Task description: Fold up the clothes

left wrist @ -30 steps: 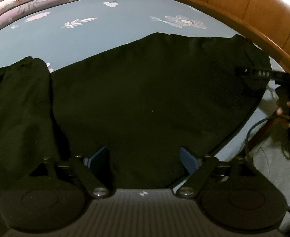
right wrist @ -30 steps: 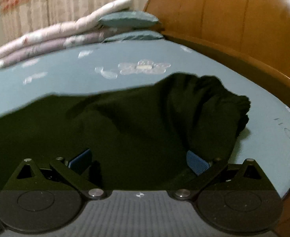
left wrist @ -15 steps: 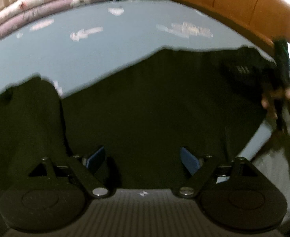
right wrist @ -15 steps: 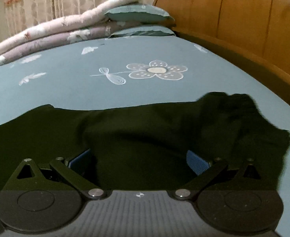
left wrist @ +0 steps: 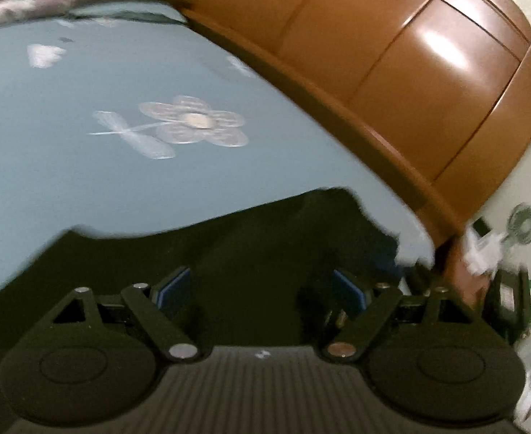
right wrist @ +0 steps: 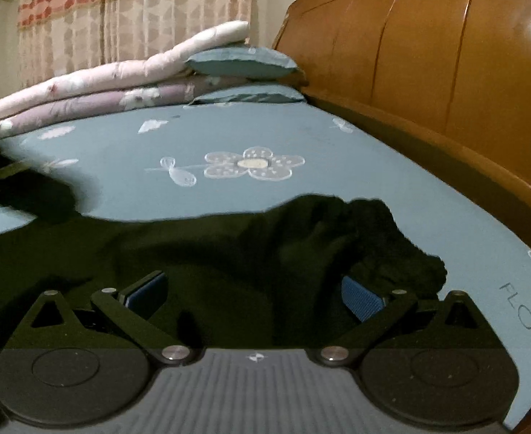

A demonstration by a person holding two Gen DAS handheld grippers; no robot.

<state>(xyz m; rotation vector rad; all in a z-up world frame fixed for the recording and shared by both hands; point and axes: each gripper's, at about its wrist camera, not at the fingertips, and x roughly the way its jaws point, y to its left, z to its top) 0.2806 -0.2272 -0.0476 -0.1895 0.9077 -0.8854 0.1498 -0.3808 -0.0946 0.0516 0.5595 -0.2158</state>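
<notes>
Since a second ago my left view has swung hard toward the headboard [left wrist: 403,83]: the wide spread of black cloth I saw then has shrunk to a band across the lower frame, and the picture is smeared with motion. My right view has dropped lower, and the bunched end of the cloth sits further right than before.

Nearest to me, the left gripper [left wrist: 262,289] has its blue pads wide apart over the black garment [left wrist: 258,246], nothing between them; I cannot tell whether the pads touch the cloth. The right gripper [right wrist: 254,293] is likewise spread, released, with dark fabric lying under and between the fingers but not pinched.

The garment lies flat on the blue sheet [right wrist: 120,166], its crumpled end [right wrist: 374,238] heaped near the sheet's right edge, beside printed lettering. At the far left of the right view a blurred dark shape [right wrist: 23,188] hangs above the sheet; I cannot make out what it is.

Beyond the cloth, a flower print [right wrist: 254,163] marks the sheet. Farther back are folded quilts [right wrist: 102,97], two pillows [right wrist: 243,63] against the wooden headboard, and a patterned curtain [right wrist: 120,11].
</notes>
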